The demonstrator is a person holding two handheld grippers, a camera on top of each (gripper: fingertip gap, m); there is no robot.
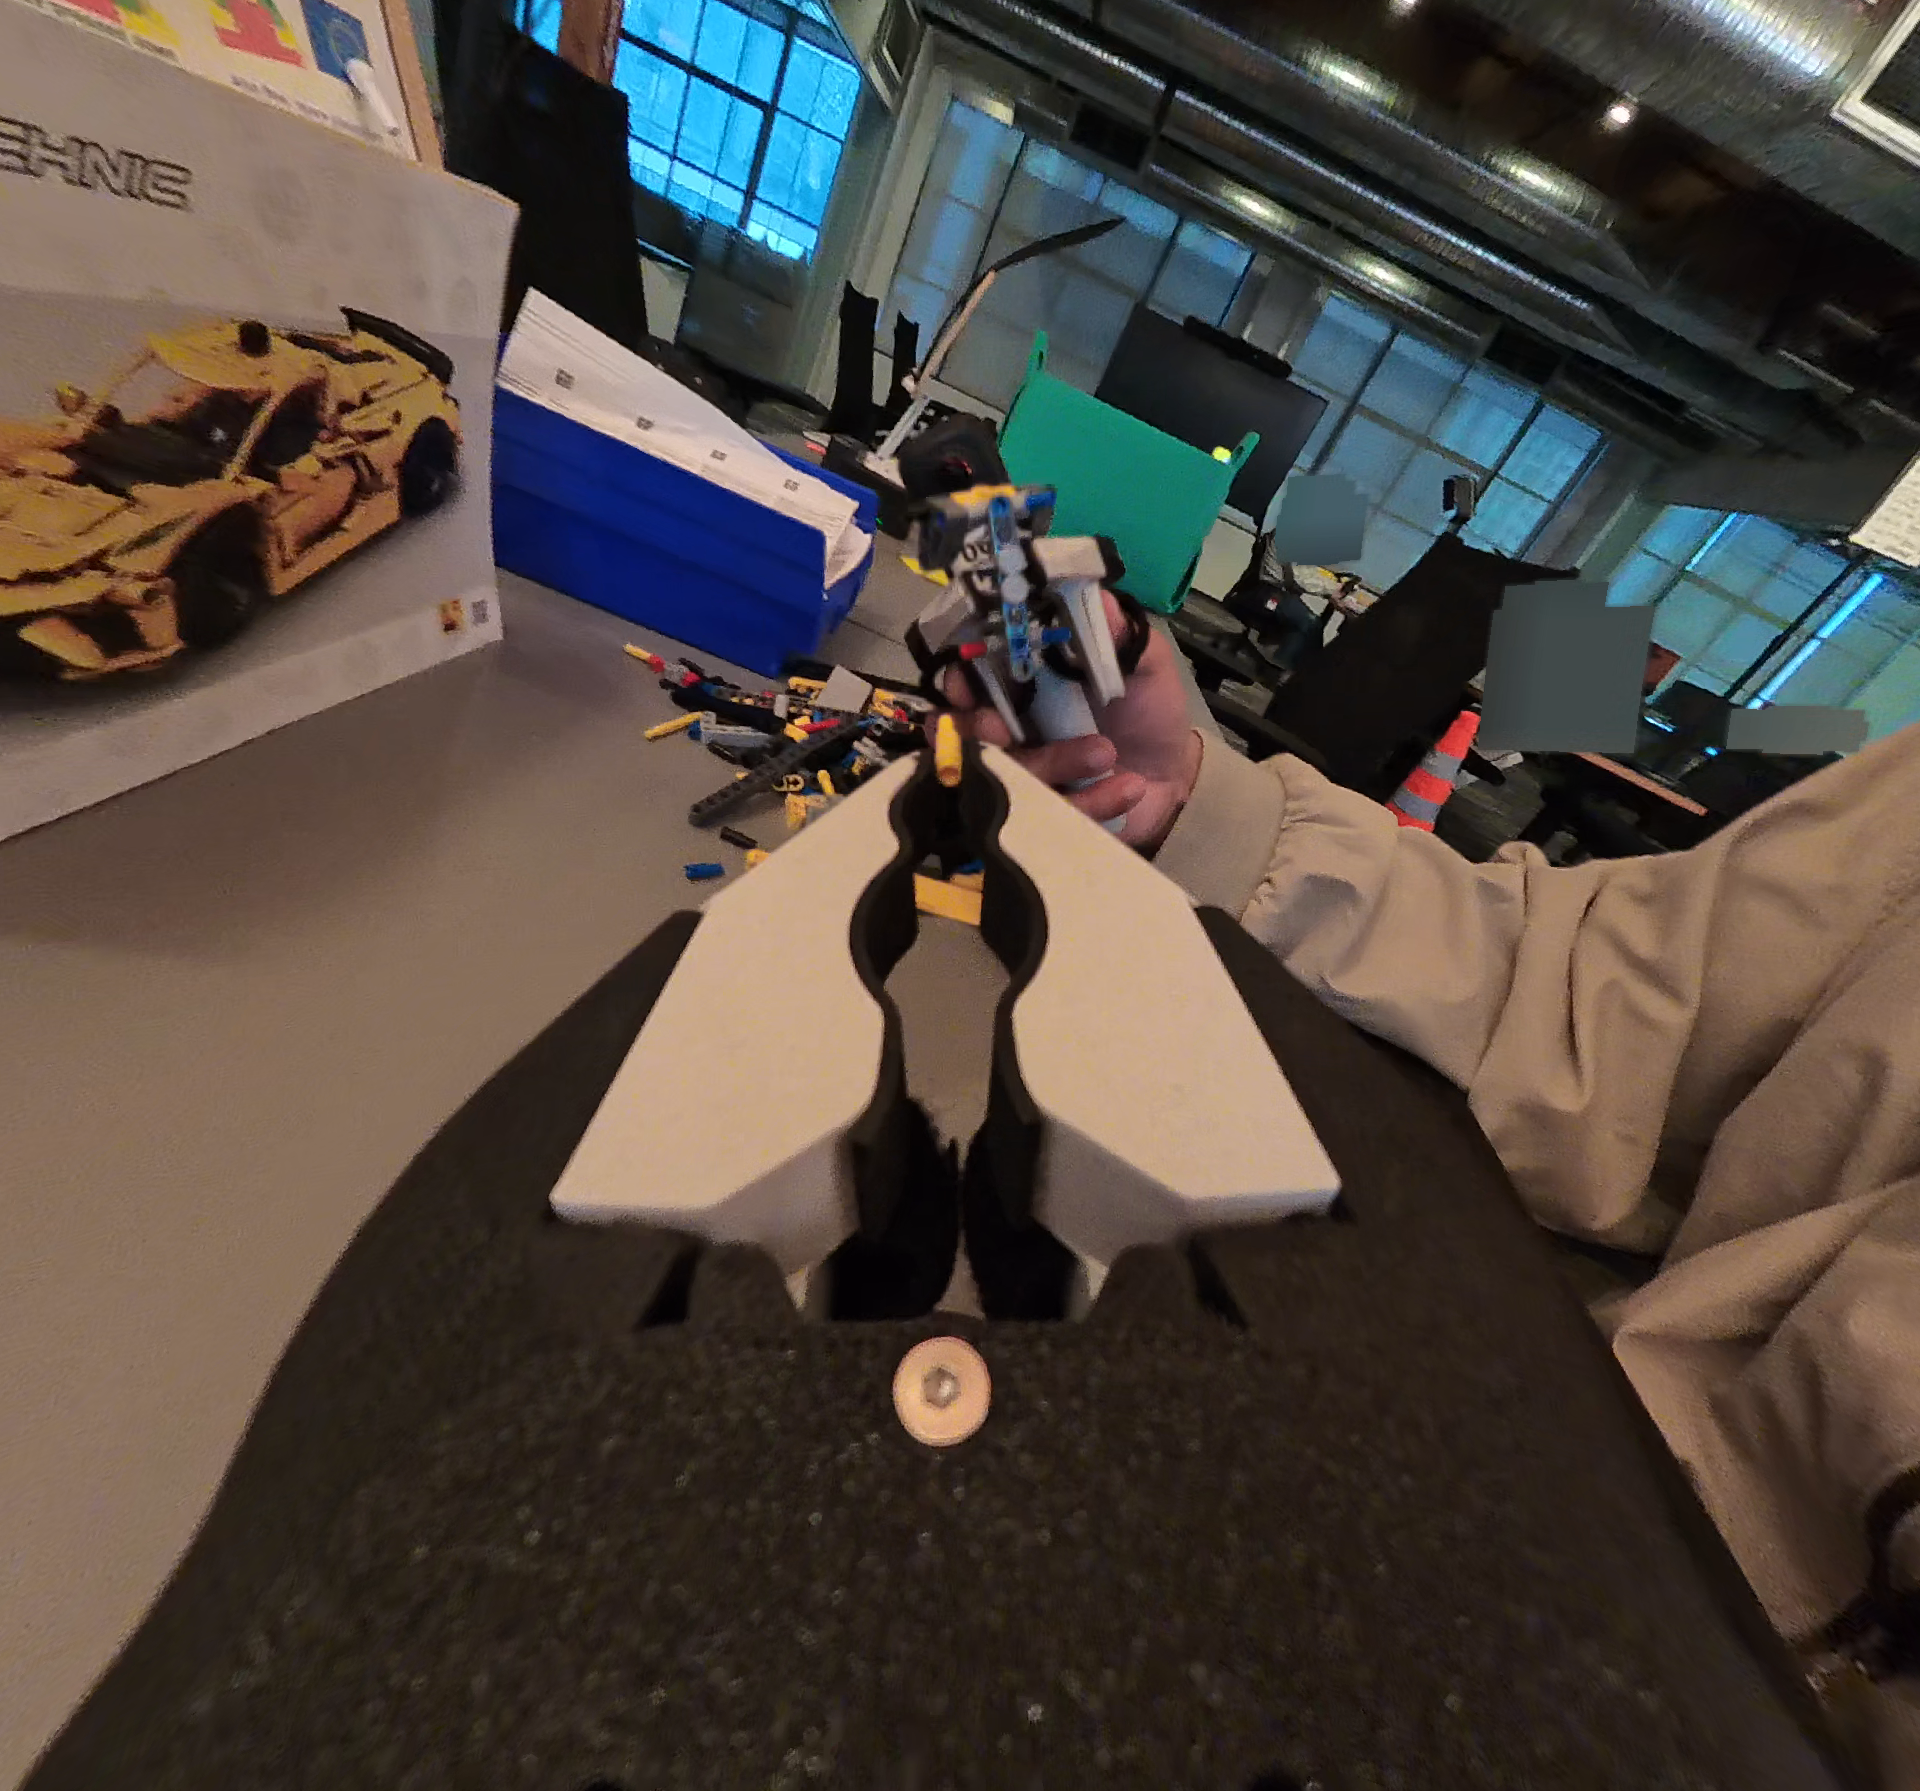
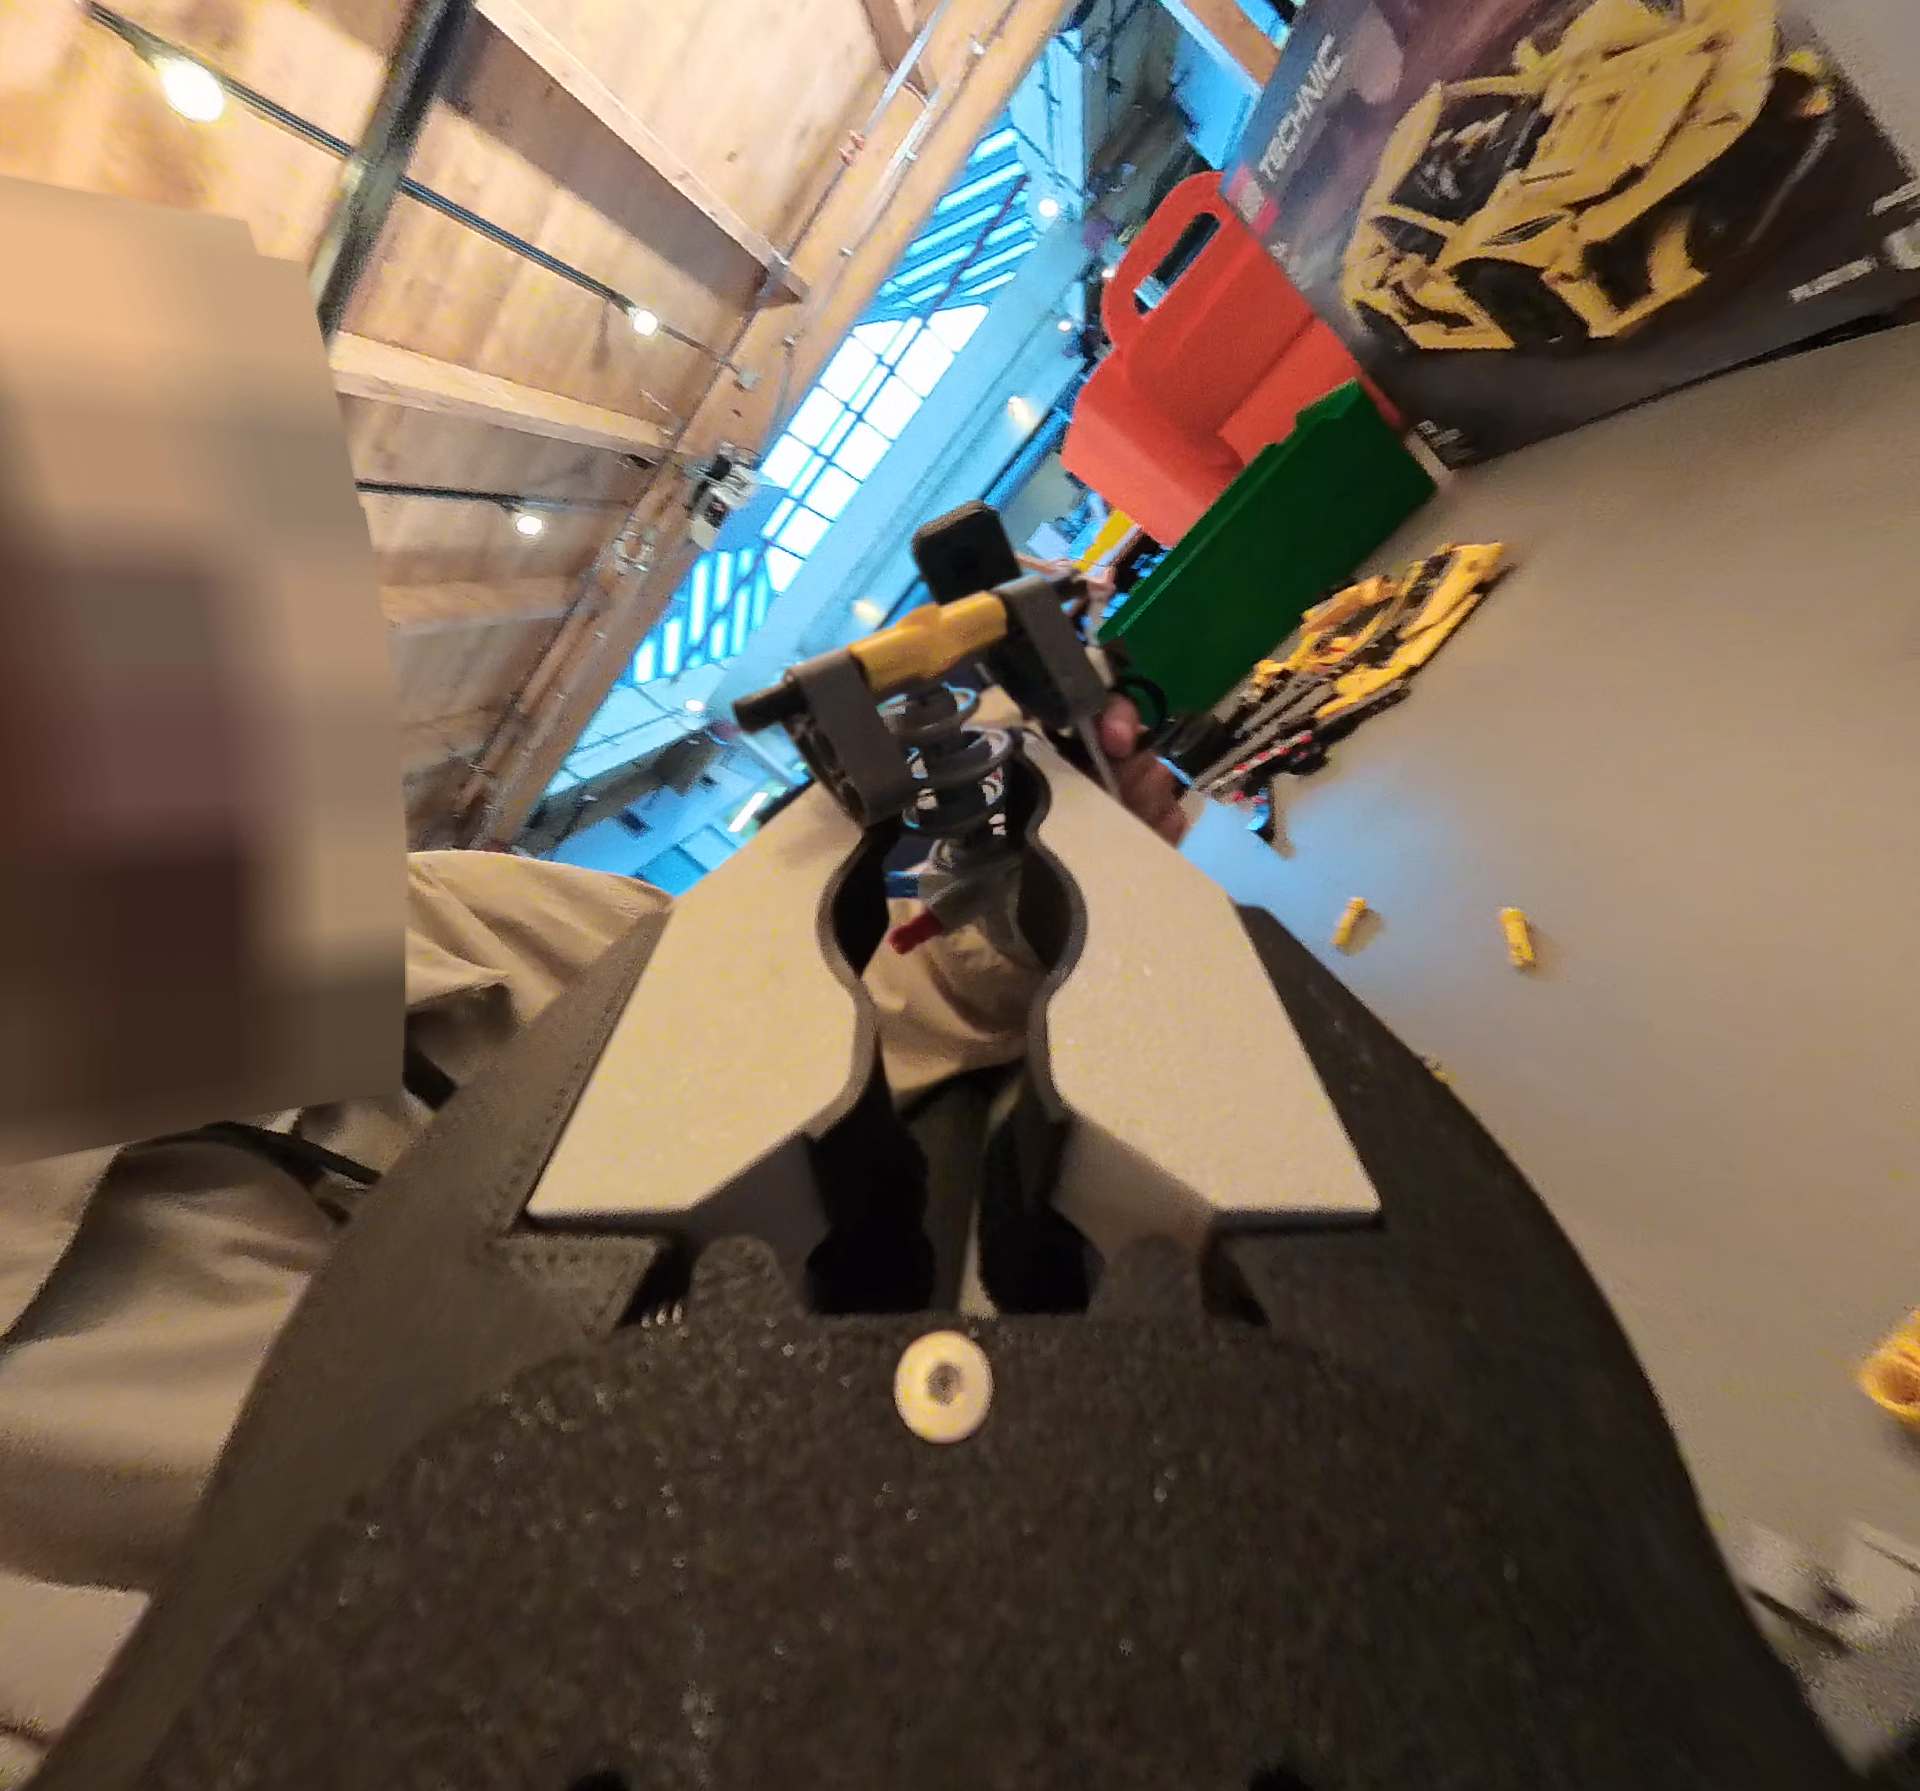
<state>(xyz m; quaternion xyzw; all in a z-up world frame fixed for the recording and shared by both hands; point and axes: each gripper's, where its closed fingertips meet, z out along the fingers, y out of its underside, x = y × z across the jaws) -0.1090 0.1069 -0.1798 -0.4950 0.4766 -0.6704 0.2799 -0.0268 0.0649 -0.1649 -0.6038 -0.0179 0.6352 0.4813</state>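
On my left wrist feed, the left hand-held gripper [image 1: 948,762] has its fingers drawn almost together at the tips, pinching a small yellow peg [image 1: 947,749]. Just beyond it, the right hand-held gripper [image 1: 1023,692] shows in a person's hand [image 1: 1117,754], carrying a small brick assembly [image 1: 997,578] of grey, blue and black parts up off the desk [image 1: 312,910]. The peg sits right below that assembly, close to touching, though I cannot tell if it is seated.

On my right wrist feed, the right gripper's tips are closed down on the assembly; I see a coil spring part [image 2: 951,754], grey beams [image 2: 847,739] and a yellow axle piece [image 2: 930,640] sticking out past the fingers.

On the desk behind lie a loose pile of bricks [image 1: 779,733], a blue bin [image 1: 665,536] with paper sheets on it, and a big box [image 1: 229,494] picturing a yellow car. The right feed also shows a partly built yellow model [image 2: 1361,650], a green bin [image 2: 1278,536], a red bin [image 2: 1195,370] and two stray yellow pegs [image 2: 1434,931].

Judging how far along things are: one sub-assembly exists and the yellow body is partly built, but the large heap of unused bricks suggests most work remains.
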